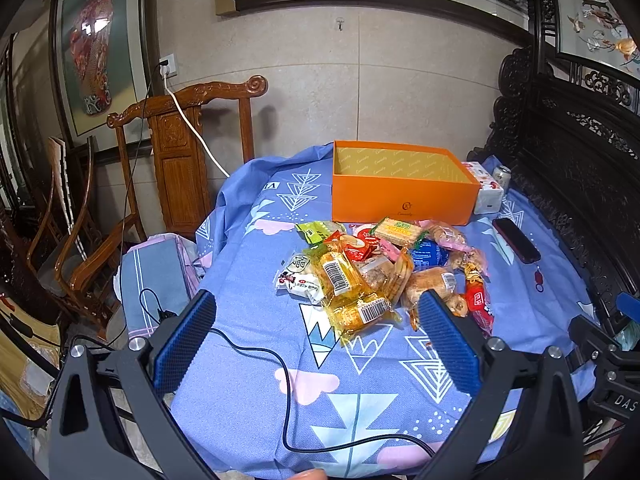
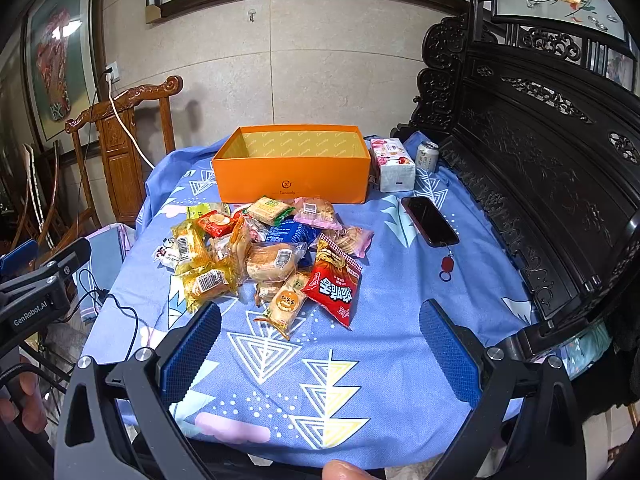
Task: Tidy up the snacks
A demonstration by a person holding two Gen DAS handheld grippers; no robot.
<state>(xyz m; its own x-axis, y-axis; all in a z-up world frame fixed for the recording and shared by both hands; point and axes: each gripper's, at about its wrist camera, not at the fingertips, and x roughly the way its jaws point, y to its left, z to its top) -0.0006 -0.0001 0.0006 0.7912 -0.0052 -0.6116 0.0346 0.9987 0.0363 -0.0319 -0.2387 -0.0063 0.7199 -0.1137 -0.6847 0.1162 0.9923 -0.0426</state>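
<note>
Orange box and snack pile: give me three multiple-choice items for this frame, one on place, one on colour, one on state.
1. Where does the snack pile lie relative to the orange box?
A. inside it
B. on the cloth in front of it
C. behind it

2. What colour is the packet with Korean lettering?
A. red
B. green
C. white

3. How do the right gripper jaws stand?
A. shut on a packet
C. shut on nothing
B. spread wide, holding nothing

Key: 1 B, the pile lies on the blue cloth nearer the camera than the box. 2 A, its wrapper is red. 3 B, only bare cloth shows between them.
</note>
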